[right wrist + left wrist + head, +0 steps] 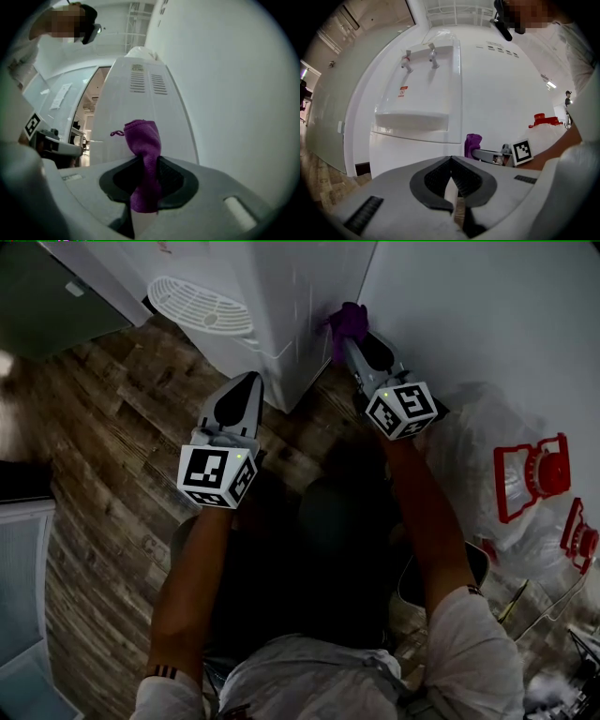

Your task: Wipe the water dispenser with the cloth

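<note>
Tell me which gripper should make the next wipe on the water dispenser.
Right. The right gripper clamps the purple cloth close to the side of the water dispenser; the left gripper is shut and empty, facing its front.

- Dark brown wood-plank floor (103, 427) lies below, in dim light.
- Plain white wall (487, 306) stands at the right.
- Pale green frosted glass panel (333, 103) stands at the left.

Holds left gripper (249, 381) forward and down, fingers (433, 178) closed with tips touching; stretches right gripper (352, 341) farther ahead, arm extended, fingers pinching purple cloth (145, 140).
</note>
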Motion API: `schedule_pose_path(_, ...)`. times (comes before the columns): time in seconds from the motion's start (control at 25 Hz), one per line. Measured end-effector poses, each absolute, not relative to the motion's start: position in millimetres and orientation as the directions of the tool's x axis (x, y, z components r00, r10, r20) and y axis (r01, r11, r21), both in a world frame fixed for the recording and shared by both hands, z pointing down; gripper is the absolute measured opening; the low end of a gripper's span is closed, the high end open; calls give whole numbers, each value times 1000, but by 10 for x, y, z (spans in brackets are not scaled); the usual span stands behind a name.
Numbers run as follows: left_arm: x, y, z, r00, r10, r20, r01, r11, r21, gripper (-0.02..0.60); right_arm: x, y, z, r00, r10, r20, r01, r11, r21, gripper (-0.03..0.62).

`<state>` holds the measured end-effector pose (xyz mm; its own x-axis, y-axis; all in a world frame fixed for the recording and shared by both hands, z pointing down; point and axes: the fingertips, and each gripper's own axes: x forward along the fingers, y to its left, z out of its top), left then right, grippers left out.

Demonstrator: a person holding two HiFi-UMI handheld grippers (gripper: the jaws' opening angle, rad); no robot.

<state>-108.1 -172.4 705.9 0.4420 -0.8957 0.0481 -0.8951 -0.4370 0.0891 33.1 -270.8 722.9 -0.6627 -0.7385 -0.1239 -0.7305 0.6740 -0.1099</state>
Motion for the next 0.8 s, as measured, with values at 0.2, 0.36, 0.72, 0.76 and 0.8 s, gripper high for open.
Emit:
schedule_pose_path(0.2, -1149, -1740, 7280, 408, -910, 72, -909, -398, 122, -2, -27, -2153, 7370, -734, -659, -166, -645, 752, -134, 95)
schedule_pose_path(0.36, -1168, -1748, 7385, 396, -915, 83, -914, -384, 129, -2, -333, -1867, 7491, -789, -594, -156, -586, 804, -96, 95)
schedule_pose_path(0.72, -1102, -1740, 7510, 399, -913, 90, -913, -386, 132, -2, -540, -1857, 7631, -801, -578, -157, -571, 816, -93, 95)
schedule_pose_path(0.76, -1091, -1737, 7523, 400, -912, 91, -912, -387, 132, -2, -517, -1885, 7641, -795, -586, -156, -578, 810, -98, 94)
schedule_pose_path(0.8, -1079, -1732, 7536, 402, -911, 93, -912, -389, 133, -2, -488, -1918, 7654, -789, -594, -156, -585, 804, -104, 95)
